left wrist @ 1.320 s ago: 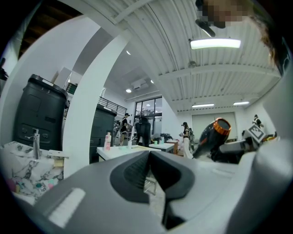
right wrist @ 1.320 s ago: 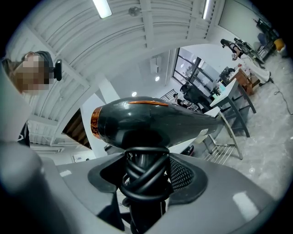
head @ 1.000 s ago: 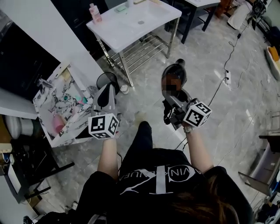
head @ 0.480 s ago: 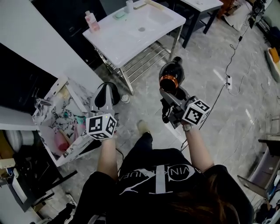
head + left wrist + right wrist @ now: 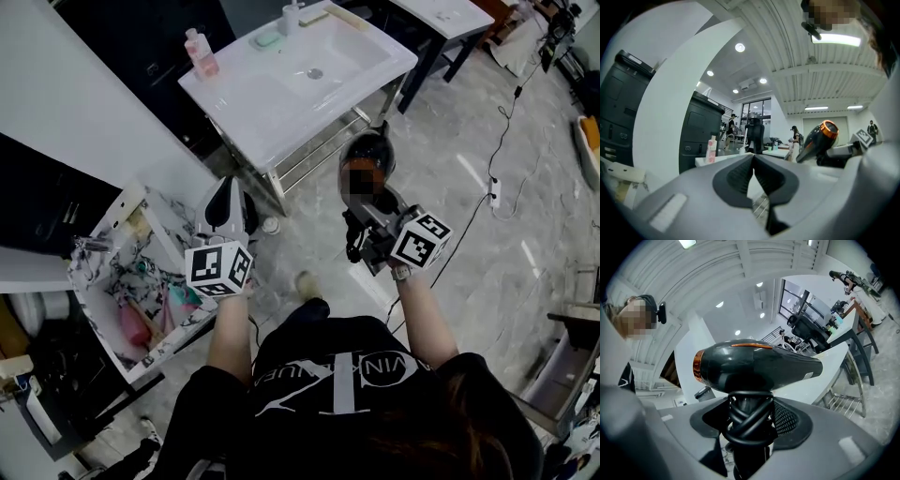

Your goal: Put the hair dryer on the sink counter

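Head view: dryer (image 5: pixel 370 148), clamped in the right gripper (image 5: pixel 375 204), is nearer the desk (image 5: pixel 253 94) than before; left gripper (image 5: pixel 228 202) stays closed, empty.

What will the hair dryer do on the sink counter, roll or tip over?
Its fat barrel sits over a thin handle, so the hair dryer would likely tip if stood upright. Laid down, the handle should stop it rolling. The cord wound round the handle looks rubbery, probably grippy.
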Tool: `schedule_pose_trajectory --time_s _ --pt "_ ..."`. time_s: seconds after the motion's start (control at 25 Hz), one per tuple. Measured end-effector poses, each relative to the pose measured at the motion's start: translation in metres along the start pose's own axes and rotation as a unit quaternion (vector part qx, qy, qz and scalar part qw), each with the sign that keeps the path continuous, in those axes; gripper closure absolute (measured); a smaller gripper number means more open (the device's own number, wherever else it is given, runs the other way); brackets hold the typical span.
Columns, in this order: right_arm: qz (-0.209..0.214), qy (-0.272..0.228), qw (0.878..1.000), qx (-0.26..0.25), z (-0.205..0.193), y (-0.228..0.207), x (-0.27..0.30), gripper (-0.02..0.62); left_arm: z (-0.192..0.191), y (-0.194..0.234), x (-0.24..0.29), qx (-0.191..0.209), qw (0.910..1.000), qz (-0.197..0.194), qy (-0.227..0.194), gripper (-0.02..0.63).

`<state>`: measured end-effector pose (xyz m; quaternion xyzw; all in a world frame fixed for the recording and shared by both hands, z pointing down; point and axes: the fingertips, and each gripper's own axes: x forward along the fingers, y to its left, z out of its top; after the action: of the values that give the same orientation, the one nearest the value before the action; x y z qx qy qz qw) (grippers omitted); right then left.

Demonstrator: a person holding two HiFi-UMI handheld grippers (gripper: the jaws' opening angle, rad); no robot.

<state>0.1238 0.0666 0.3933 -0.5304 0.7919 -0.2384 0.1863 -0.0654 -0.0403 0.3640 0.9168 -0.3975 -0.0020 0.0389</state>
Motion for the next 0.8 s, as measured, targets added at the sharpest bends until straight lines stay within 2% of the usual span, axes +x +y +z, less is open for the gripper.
schedule_pose_trajectory --time_s 0.4,0.8 --pt "0.011 0.008 1.0 0.0 0.008 -0.018 0.067 0.318 -0.004 0.053 0.044 -0.006 0.9999 0.016 -0.001 0.606" --pt "0.035 0.037 0.999 -0.003 0.004 -0.019 0.11 0.318 -0.011 0.083 0.043 -0.017 0.9987 0.047 -0.002 0.606"
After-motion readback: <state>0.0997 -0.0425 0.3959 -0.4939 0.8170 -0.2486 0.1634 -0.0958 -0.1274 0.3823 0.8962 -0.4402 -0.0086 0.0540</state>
